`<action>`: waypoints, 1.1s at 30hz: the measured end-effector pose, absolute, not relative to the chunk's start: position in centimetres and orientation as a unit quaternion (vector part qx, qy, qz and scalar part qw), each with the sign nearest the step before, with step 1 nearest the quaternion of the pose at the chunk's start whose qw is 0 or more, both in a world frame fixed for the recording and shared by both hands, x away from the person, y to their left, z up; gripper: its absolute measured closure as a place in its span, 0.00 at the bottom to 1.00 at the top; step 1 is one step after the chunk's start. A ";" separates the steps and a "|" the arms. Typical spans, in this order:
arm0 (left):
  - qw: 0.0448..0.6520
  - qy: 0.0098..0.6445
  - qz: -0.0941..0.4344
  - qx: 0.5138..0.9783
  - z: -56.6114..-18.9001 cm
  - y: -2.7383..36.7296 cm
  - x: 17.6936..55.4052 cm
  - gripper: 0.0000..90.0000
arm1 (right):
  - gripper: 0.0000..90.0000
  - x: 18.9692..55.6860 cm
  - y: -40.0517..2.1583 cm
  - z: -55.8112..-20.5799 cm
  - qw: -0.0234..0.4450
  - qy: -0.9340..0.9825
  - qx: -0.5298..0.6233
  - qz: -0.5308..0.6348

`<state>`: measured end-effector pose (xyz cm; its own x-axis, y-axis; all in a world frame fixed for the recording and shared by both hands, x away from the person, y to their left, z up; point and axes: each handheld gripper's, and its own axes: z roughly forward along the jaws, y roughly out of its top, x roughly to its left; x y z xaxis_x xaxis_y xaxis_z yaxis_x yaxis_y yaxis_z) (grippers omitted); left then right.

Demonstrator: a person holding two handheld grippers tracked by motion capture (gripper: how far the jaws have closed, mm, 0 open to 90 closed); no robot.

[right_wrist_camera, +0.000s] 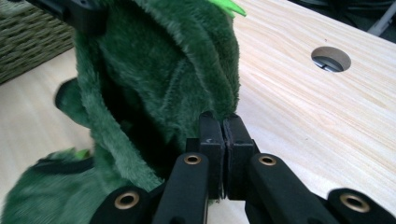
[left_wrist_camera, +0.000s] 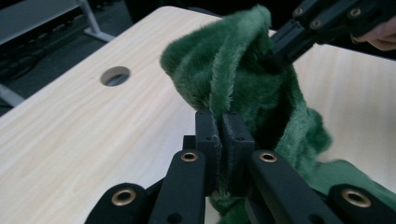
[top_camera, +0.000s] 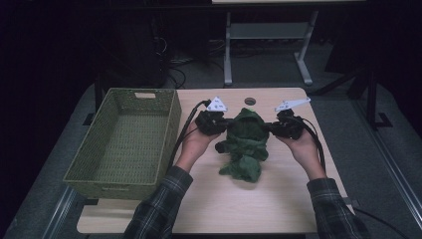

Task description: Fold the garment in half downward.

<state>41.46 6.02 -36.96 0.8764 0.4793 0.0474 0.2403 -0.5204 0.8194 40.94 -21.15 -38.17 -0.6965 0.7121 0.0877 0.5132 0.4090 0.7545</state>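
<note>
- Green plush garment (top_camera: 246, 142) hangs pinched between both tongs above the counter (top_camera: 278, 199); left tongs (left_wrist_camera: 221, 122) and right tongs (right_wrist_camera: 221, 125) are each clamped tight on an upper edge fold.
- Soft, light and floppy, it should sag wherever unsupported; edges or seams look like the best holds.
- Fuzzy pile, crumpled folds, lower end resting on pale wood.
- Woven green basket (top_camera: 107, 144) stands just beside, left.

A dark green, furry garment (top_camera: 245, 142) hung crumpled above the middle of the bench (top_camera: 278, 199), pinched at its left and right upper edges, its lower part drooping onto the wood beside a basket (top_camera: 124, 144).
</note>
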 end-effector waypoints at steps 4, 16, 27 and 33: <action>0.450 0.201 0.132 0.860 -36.9 6.4 40.1 0.96 | 0.98 39.3 -21.1 -38.0 0.126 0.834 0.354 0.404; 0.450 0.159 0.126 0.870 -37.6 7.3 35.9 0.96 | 0.98 34.8 -20.5 -38.7 0.121 0.842 0.320 0.417; 0.429 0.138 0.100 0.887 -40.3 7.8 33.4 0.95 | 0.98 31.8 -20.1 -40.4 0.099 0.850 0.309 0.415; 0.416 0.130 0.083 0.896 -41.9 8.0 32.7 0.95 | 0.97 30.6 -19.9 -41.7 0.080 0.862 0.301 0.399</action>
